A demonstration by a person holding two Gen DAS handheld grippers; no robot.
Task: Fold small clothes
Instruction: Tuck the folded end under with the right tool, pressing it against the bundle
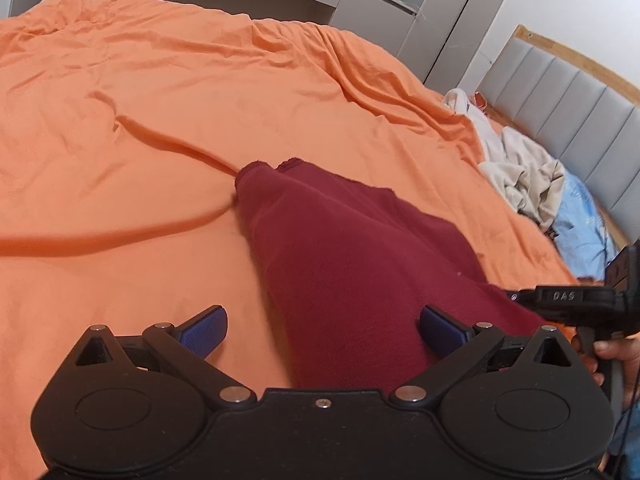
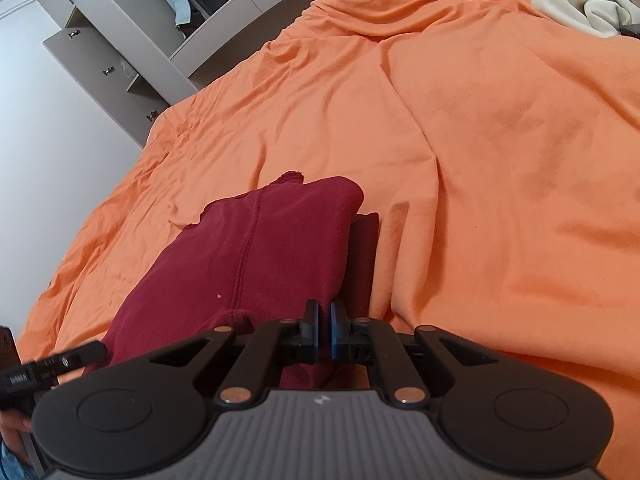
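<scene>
A dark red garment (image 1: pixel 336 240) lies stretched on the orange bed sheet (image 1: pixel 160 100), its far end bunched. My left gripper (image 1: pixel 322 326) is open, its blue pads on either side of the garment's near end without gripping it. In the right wrist view the red garment (image 2: pixel 248 248) hangs from my right gripper (image 2: pixel 325 320), whose blue pads are shut on the garment's near edge and hold it lifted a little above the sheet (image 2: pixel 500 160). The right gripper also shows in the left wrist view (image 1: pixel 516 294) at the garment's right edge.
A pile of cream and white clothes (image 1: pixel 524 172) and a light blue cloth (image 1: pixel 580 224) lie at the right by the grey padded headboard (image 1: pixel 568 100). Grey cabinets (image 2: pixel 112 40) stand beyond the bed's far edge. The cream pile shows top right in the right wrist view (image 2: pixel 580 0).
</scene>
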